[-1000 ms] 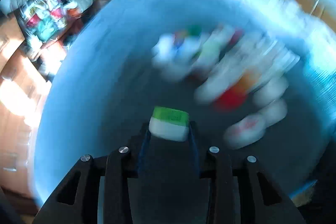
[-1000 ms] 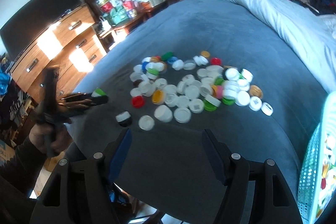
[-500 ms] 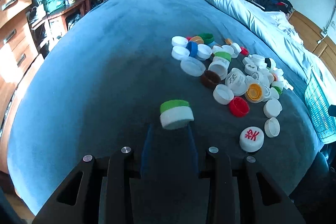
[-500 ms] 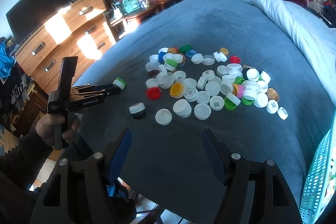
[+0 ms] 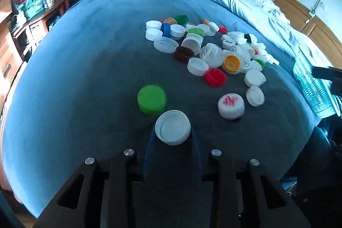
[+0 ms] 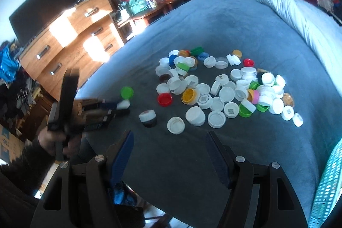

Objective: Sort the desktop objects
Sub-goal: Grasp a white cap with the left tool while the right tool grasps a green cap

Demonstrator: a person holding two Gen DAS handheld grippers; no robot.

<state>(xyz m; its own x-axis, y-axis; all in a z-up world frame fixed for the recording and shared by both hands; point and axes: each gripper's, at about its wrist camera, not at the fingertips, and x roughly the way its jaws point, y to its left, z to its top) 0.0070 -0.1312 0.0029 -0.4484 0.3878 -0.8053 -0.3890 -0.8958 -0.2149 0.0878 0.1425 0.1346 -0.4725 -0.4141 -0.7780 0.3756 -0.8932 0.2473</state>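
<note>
So the left gripper [image 5: 172, 131] has its jaws clamped on a white cap [image 5: 172, 127], open side up, low in the middle of the left wrist view. A green cap [image 5: 151, 99] sits on the blue bed [image 5: 74, 78] just up and left of it. The big pile of caps [image 6: 224, 87] fills the centre of the right wrist view. The right gripper [image 6: 170, 155] hangs at the bottom with jaws spread wide, nothing in them. A teal basket [image 6: 327, 189] is in the bottom right corner.

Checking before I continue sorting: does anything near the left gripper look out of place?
Yes. A green cap lies alone on the blue bedspread, apart from the main pile of caps. A white cap sits open side up between the fingers of the left gripper. The right gripper is open and empty.
</note>
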